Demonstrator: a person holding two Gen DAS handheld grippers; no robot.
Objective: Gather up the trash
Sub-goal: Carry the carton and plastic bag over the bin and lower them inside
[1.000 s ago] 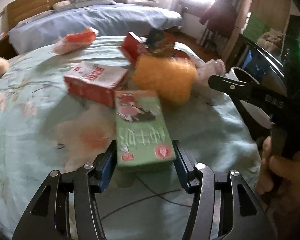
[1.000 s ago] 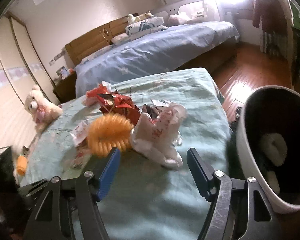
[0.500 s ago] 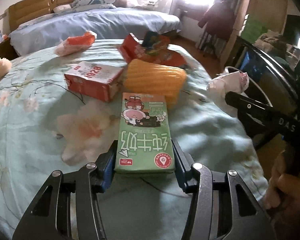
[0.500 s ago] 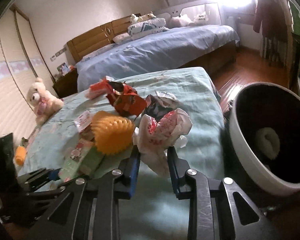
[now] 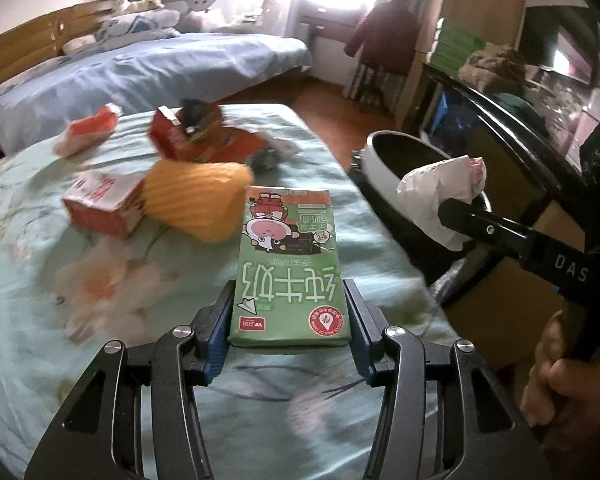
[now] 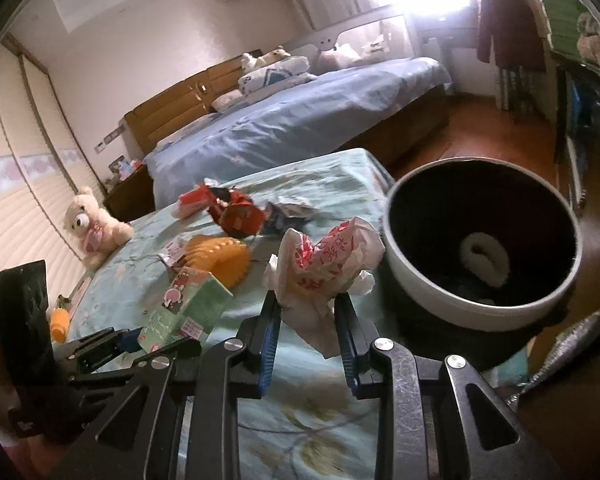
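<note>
A second ago your right hand-held gripper stood wide around the crumpled white wrapper on the floral-covered desk; now its blue pads are clamped on that wrapper and have lifted it clear. The white trash bin sits just to that gripper's right, mouth open, a pale ring already inside. Your left hand-held gripper has likewise raised the green milk carton, jaws pinched on its lower sides, with the carton pointing straight ahead of the fingers. Both pieces look ready for the bin. Beyond the left gripper, an orange ribbed object, a red-and-white box and torn red packaging remain to be collected.
</note>
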